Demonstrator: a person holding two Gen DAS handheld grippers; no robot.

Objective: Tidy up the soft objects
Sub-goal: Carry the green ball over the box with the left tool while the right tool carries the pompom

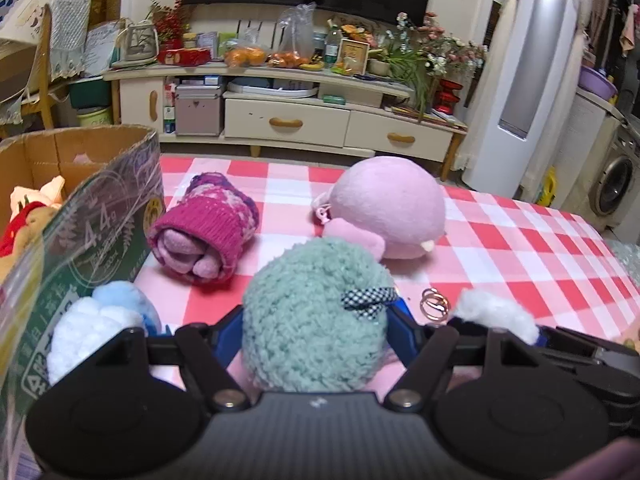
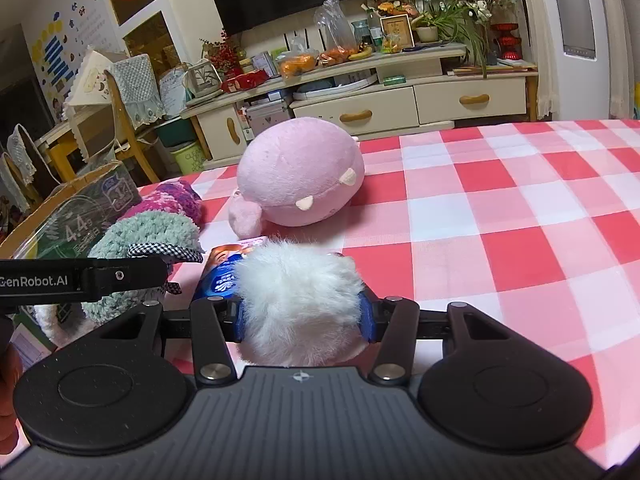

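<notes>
Our left gripper (image 1: 316, 320) clamps the fuzzy green plush ball (image 1: 312, 320), our right gripper (image 2: 300, 312) the white fluffy pompom (image 2: 300, 300); we lift both clear over the cardboard box (image 1: 80, 152) rim before releasing.

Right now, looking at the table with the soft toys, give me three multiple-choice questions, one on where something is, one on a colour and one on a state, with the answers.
1. Where is the cardboard box in the left wrist view?
A. left edge
B. centre
C. far right

2. What colour is the fuzzy toy in the left gripper?
A. orange
B. pale green
C. black

3. What is the right gripper doing?
A. standing open with nothing in it
B. gripping the pink plush
C. gripping the white fluffy ball

Answers:
1 A, the box fills the left edge.
2 B, its fleece is pale green.
3 C, blue pads press into the white fur.
</notes>
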